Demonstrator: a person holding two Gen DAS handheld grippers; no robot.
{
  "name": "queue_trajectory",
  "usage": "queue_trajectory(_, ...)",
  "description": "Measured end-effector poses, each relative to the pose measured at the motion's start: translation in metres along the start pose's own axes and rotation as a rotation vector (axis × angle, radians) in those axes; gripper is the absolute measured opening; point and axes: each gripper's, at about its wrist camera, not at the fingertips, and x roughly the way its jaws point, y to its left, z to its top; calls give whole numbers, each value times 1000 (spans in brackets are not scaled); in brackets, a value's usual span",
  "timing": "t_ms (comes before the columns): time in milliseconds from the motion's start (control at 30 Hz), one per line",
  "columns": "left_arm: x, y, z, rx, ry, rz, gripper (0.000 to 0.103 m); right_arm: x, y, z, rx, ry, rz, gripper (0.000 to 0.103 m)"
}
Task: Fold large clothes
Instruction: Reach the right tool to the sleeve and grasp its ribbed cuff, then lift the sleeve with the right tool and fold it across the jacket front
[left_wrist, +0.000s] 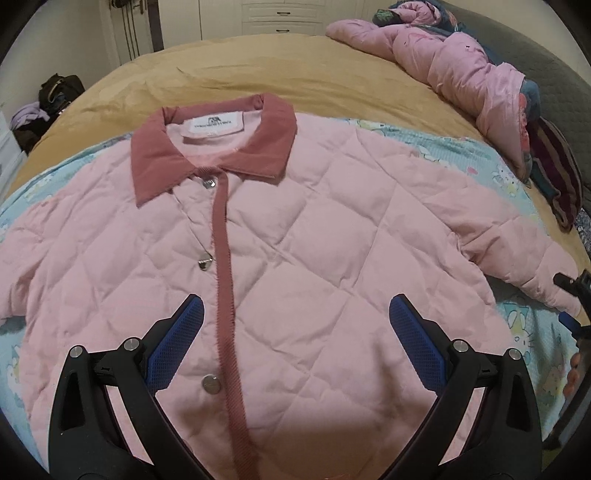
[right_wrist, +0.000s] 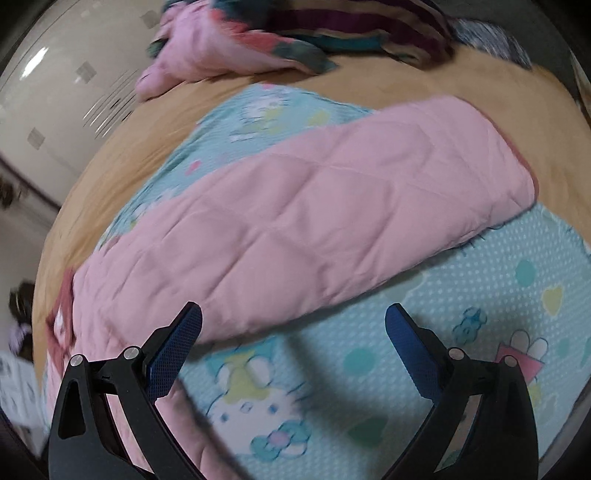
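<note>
The left gripper (left_wrist: 295, 314) sits at the bottom centre of its frame, jaws spread wide and holding nothing, poised over the lower front of the pink quilted jacket (left_wrist: 295, 229). The right gripper (right_wrist: 293, 321) is likewise splayed and empty at the bottom of its own view, over the cartoon-print sheet (right_wrist: 461, 295) just below the jacket's sleeve (right_wrist: 314, 221), which runs diagonally from lower left to upper right. The jacket lies face up and buttoned across the middle of the left view, collar (left_wrist: 214, 147) toward the top, both sleeves spread outward on the tan bed cover (left_wrist: 258, 70). A heap of other clothes (left_wrist: 461, 74) sits at the upper right. No fold looks made yet, so this seems the starting step. The next move likely calls for the right gripper to close on the sleeve near its cuff and carry it across the chest
</note>
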Motion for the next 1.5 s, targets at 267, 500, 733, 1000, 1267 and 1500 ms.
queue_trajectory(267,4,2,6,-8,-7,16,94,24,-68,31,312,-43,11,99)
queue_trajectory(500,2,9,13,-21,-15,34,94,28,-97,45,519,-138,89,99)
queue_trajectory(733,-12,24,26,-34,-44,69,94,32,-120,56,617,-216,192,36)
queue_trajectory(1000,-33,44,38,-68,-80,70,94,-10,-85,84,392,-317,343,17)
queue_trajectory(1267,-57,66,45,-119,-97,10,94,-84,19,110,58,-405,448,15)
queue_trajectory(1500,-88,94,54,-150,-148,-8,94,-126,102,104,-129,-431,501,15)
